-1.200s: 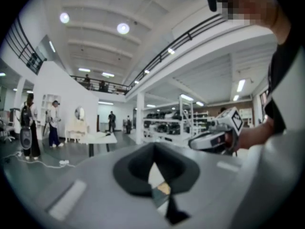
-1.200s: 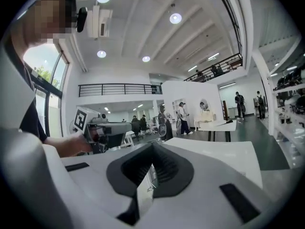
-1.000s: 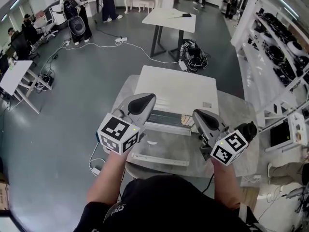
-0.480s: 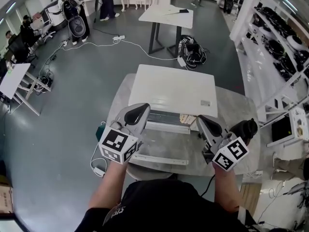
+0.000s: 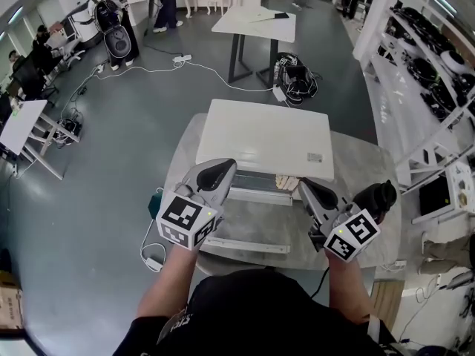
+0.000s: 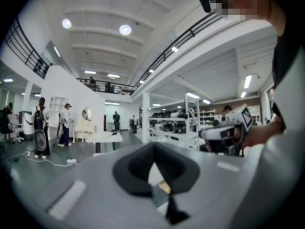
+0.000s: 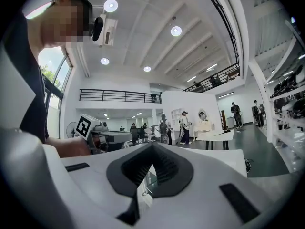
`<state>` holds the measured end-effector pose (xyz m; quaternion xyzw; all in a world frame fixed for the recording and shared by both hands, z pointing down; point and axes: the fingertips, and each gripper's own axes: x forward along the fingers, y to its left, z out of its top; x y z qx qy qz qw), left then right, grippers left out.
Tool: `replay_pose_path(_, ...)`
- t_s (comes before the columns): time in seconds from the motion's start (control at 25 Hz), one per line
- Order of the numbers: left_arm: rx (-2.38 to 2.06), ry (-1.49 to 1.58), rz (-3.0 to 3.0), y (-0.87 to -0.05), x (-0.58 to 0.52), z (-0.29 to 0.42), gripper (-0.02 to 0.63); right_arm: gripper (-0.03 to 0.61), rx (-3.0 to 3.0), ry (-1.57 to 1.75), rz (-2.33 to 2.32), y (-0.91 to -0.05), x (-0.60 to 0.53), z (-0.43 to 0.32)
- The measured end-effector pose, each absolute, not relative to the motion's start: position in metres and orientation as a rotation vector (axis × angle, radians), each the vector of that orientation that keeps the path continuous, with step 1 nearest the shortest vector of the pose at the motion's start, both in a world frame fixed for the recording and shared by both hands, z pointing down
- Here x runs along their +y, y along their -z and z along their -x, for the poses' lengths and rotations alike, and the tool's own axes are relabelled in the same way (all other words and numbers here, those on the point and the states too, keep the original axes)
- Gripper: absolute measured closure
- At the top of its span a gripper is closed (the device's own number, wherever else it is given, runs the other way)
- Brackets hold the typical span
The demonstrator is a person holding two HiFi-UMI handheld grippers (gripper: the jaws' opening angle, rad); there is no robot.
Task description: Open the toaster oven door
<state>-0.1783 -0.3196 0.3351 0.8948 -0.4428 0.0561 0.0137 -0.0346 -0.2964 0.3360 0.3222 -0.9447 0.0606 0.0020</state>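
At the upper left of the head view, a few people [image 5: 111, 17] stand well away across the grey floor. Lower down, left of centre, the left gripper [image 5: 221, 169] reaches forward, its marker cube nearest the camera. Its tip lies over the left end of the toaster oven's front, just short of the white top. In the left gripper view its jaws [image 6: 153, 147] are pressed together with nothing between them. A small gap behind the tips shows only a white surface and a bit of something tan.

The toaster oven [image 5: 263, 136] sits in the middle of the frame on a round grey table [image 5: 356, 169], its white top facing up. Its door [image 5: 256, 221] appears to be folded down flat toward the person. The white handle bar [image 5: 243, 245] runs along the door's near edge. The door lies between the two grippers and lower than their tips; neither gripper touches the door or the bar. A tan item [image 5: 286, 182] shows at the right end of the oven's mouth.

Right of centre, the right gripper [image 5: 306, 190] points at the right end of the oven's front, close beside that tan item. In the right gripper view its jaws [image 7: 152, 147] are also closed on nothing, and the opening behind the tips shows part of the oven front. A black object [image 5: 375, 197] rests on the table just right of this gripper. Shelves [image 5: 438, 58] fill the far right of the frame.
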Motion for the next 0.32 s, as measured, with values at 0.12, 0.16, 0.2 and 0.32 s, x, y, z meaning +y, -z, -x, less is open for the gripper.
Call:
replay_pose_path(0.12,-1.375,-0.161,-2.798,-0.3312,-0.32,0.1767,0.606,0.587,-2.974,-0.178,-1.001,-0.3329,-0.2959,0.0352)
replay_pose_path(0.16,-1.373,-0.157,-2.801,-0.3299,-0.3196,0.1761,0.606,0.586,-2.978,-0.178,-0.998,-0.332,-0.2952,0.0352)
replay_pose_path(0.2,-1.371,-0.155,-2.804,-0.3287,-0.3189,0.1756,0.606,0.588,-2.981,-0.179,-0.995,-0.3313,-0.2944,0.035)
replay_pose_path(0.32,-1.367,-0.147,-2.809,-0.3262,-0.3168,0.1738,0.606,0.587,-2.988,-0.181,-0.991,-0.3299,-0.2917,0.0339)
